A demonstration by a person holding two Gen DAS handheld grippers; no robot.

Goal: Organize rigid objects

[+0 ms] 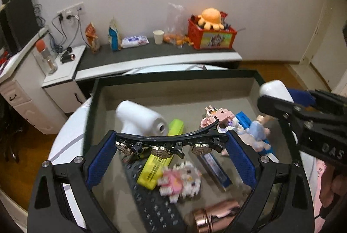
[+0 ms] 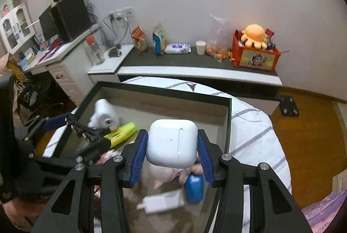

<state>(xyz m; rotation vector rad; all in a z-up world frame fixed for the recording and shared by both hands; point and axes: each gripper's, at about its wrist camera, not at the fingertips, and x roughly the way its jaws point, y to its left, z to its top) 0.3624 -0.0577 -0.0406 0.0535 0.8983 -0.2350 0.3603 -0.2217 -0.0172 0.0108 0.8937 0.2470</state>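
White wall and a long low cabinet (image 2: 201,72) with a dark top close the room behind; on it stand a red crate (image 2: 256,57) with an orange plush octopus (image 2: 254,35), a paper cup (image 2: 200,47), snack bags and a wipes pack. A white desk with drawers (image 1: 17,98) sits to the left, wooden floor to the right.

Nearer, a round white table (image 2: 256,124) carries a large dark-rimmed box (image 1: 173,89) with a beige floor. Inside lie a white handheld device with a round nozzle (image 1: 141,120), a dark remote control (image 1: 156,207), a yellow-green highlighter (image 1: 158,165), a long blue-edged pack (image 1: 214,167), a pink-and-white block figure (image 1: 180,183), a second block figure (image 1: 216,118), a small doll in a blue dress (image 1: 258,131) and a rose-gold cylinder (image 1: 214,215). The clutter fills most of the near half of the box.

Left gripper (image 1: 171,146) is clamped on a black hair clip (image 1: 171,141) set with three metallic studs, the clip spanning the blue pads end to end, above the box.

Right gripper (image 2: 171,146) squeezes a white earbud case (image 2: 171,144) between its blue pads at a partial opening, held over the box's right side above the doll.
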